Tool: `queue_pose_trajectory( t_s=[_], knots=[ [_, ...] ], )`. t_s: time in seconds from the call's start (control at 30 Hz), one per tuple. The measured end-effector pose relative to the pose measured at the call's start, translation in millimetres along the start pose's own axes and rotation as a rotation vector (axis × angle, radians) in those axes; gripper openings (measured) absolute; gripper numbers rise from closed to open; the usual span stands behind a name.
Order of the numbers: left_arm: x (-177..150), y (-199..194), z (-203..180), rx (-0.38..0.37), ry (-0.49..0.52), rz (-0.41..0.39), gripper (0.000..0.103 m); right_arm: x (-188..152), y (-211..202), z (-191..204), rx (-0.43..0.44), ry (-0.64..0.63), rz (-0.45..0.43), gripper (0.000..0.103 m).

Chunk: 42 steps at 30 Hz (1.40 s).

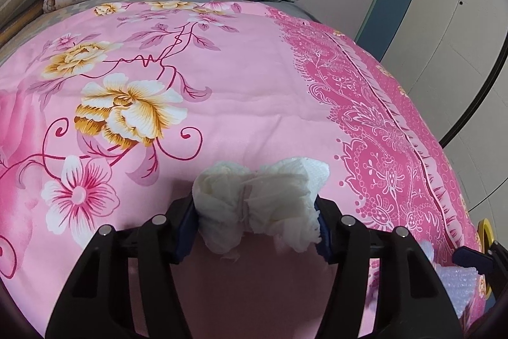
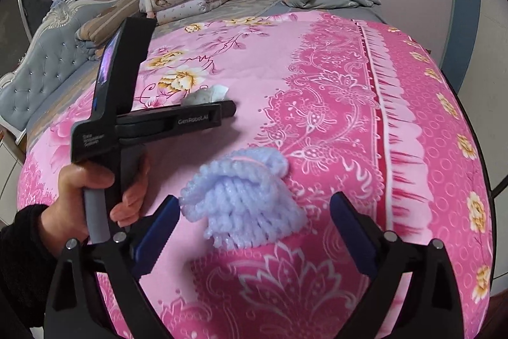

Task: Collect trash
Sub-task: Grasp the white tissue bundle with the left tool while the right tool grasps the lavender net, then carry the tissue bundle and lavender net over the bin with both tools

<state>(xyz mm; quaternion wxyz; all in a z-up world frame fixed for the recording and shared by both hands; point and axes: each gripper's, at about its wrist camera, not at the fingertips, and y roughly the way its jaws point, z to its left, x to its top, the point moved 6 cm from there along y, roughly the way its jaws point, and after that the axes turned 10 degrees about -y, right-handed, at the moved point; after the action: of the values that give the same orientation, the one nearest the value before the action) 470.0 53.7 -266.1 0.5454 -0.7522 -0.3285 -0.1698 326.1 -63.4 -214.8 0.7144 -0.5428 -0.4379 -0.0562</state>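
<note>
Two trash wads: crumpled white tissue (image 1: 257, 199) clamped in left jaws, ribbed lavender foam (image 2: 244, 199) between parted right jaws.

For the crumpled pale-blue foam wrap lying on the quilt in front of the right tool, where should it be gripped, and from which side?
Grip the pale-blue foam wrap across its bunched middle, coming straight forward and down from the near side. The right tool is open, its fingers already flanking the wad, which lies loose on the pink quilt. The frayed near edge looks too flimsy to hold.

Pink floral bedspread (image 1: 222, 104), white tissue wad (image 1: 254, 199), pale lavender foam wrap (image 2: 247, 199)
</note>
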Motion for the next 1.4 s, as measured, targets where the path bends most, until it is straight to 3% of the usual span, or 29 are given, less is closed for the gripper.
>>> queue_pose_trajectory(
  t_s=[0.13,0.23,0.4,0.57,0.77,1.0,1.4],
  knots=[
    [1,-2,3,-0.008,-0.014,-0.009,0.05,1,13,4,0.027,-0.007,0.022,0.06],
    [2,-5,5,-0.015,-0.028,-0.018,0.046,-2,20,3,0.037,0.002,0.041,0.045],
    [3,-13,2,0.002,-0.021,-0.038,0.044,-2,17,4,0.028,-0.003,0.034,0.032],
    [4,-36,-10,0.055,0.036,-0.084,0.044,-4,-3,-1,0.026,0.032,0.024,0.03],
    [-17,-95,-45,0.027,0.133,-0.122,0.044,-19,-60,-9,0.007,0.051,-0.011,0.03],
    [-49,-180,-97,-0.08,0.179,-0.172,0.044,-47,-142,-29,-0.056,0.109,-0.079,0.03],
    [-92,-296,-211,-0.262,0.287,-0.281,0.044,-75,-286,-90,-0.272,0.222,-0.29,0.03]
  ],
)
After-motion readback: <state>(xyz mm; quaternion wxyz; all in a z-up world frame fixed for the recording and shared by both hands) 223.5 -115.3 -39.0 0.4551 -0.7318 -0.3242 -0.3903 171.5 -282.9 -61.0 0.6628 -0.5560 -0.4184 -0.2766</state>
